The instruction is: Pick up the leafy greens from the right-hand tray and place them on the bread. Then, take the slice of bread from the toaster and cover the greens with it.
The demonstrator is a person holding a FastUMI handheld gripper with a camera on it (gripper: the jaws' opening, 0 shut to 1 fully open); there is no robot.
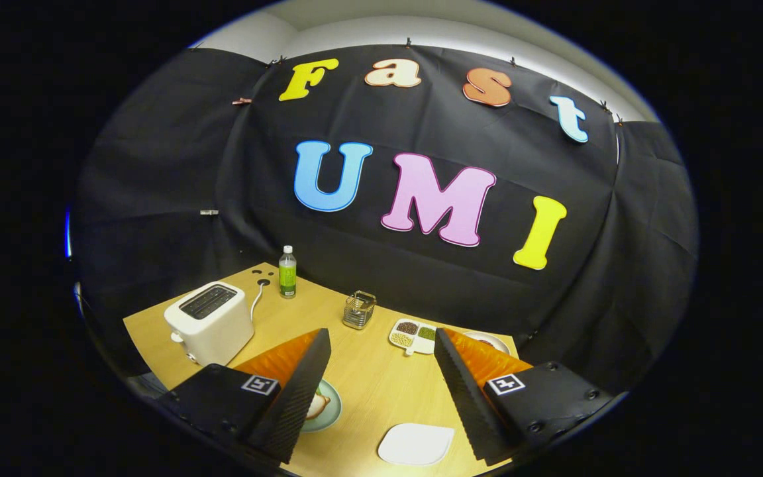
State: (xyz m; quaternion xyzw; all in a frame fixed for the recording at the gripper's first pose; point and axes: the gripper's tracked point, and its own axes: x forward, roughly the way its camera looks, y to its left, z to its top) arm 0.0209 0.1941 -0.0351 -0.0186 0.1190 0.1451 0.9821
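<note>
Gripper (381, 368) fingers wide apart, holding nothing, above wooden table (361, 371). Toaster (209, 321) beyond left finger, slots running lengthwise toward bottle (287, 271). Wire basket (359, 309), compartment dish (413, 335) ahead; white plate (416, 443) between fingers.

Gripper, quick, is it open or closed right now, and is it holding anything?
Gripper: open, fingers wide apart and holding nothing, raised above the wooden table, with the white toaster off to its left.

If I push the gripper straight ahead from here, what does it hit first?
Probably nothing close: the open gripper has bare table between its fingers. Further along that line stands the wire basket, then the black cloth wall. Depth is hard to judge.
</note>
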